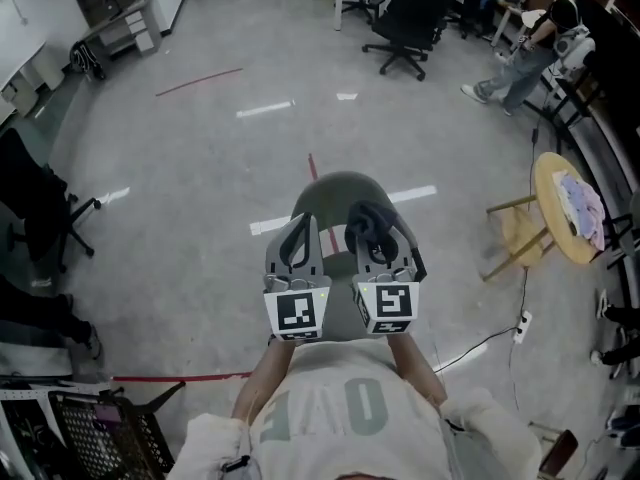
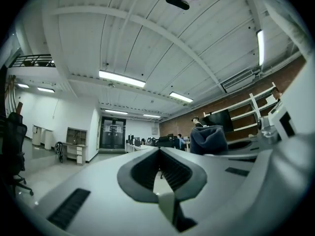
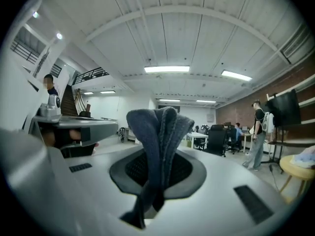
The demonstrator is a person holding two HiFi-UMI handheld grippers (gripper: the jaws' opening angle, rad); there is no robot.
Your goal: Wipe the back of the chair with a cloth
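Two grippers are held side by side above one grey chair (image 1: 335, 190), and their marker cubes almost touch. The left gripper (image 1: 303, 220) is closed: in the left gripper view its ribbed pads (image 2: 172, 168) meet at the tips with nothing between them. The right gripper (image 3: 157, 154) is clamped on one dark blue cloth (image 3: 160, 136). The cloth stands up in folds above the jaws, and a tail of it hangs out below.

In the head view the cloth sits bunched at the right gripper's tip, over the chair's curved top edge. I cannot tell if it touches the chair.

The floor is bare and open ahead of the chair and to its left, crossed by three red tape lines. To the right, one round wooden surface (image 1: 548, 196) with pale fabric on it stands near. A power strip (image 1: 520, 326) with its cable lies on the floor between the surface and the chair.

Two black office chairs stand well apart from the grey chair, one far ahead (image 1: 403, 18) and one at the left edge (image 1: 38, 203). A black crate (image 1: 95, 430) sits at the lower left corner.
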